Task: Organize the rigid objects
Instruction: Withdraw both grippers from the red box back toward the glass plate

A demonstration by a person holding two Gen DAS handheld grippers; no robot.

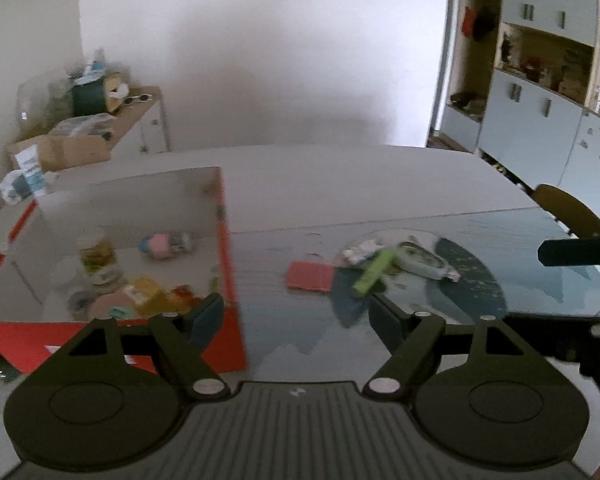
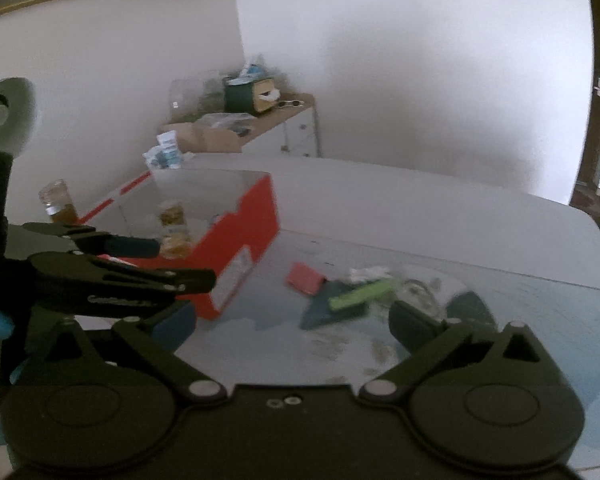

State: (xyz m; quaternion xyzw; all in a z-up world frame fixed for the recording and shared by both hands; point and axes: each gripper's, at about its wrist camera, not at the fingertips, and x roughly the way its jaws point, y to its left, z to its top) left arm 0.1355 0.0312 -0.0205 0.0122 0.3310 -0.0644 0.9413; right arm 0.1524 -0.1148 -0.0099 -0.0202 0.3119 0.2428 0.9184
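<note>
The surface point(image 1: 380, 192) carries everything you need; the red box point(image 1: 228, 240) sits to the left with jars and small items already inside; the loose pile lies to its right, just beyond both claws. Within that pile, the pink card point(image 1: 309, 276) lies flat nearest the box; the green stick point(image 1: 374, 272) lies across the clutter, its long axis running from near-left to far-right, so a grip across its width looks the likeliest to hold. Your left claw point(image 1: 296, 316) is spread wide with nothing between its fingers; the stick is just ahead and slightly right of it. Your right claw point(image 2: 292, 320) is spread as wide, also empty; the stick point(image 2: 360, 294) lies just ahead, nearly centred, so I judge the right hand better placed.
</note>
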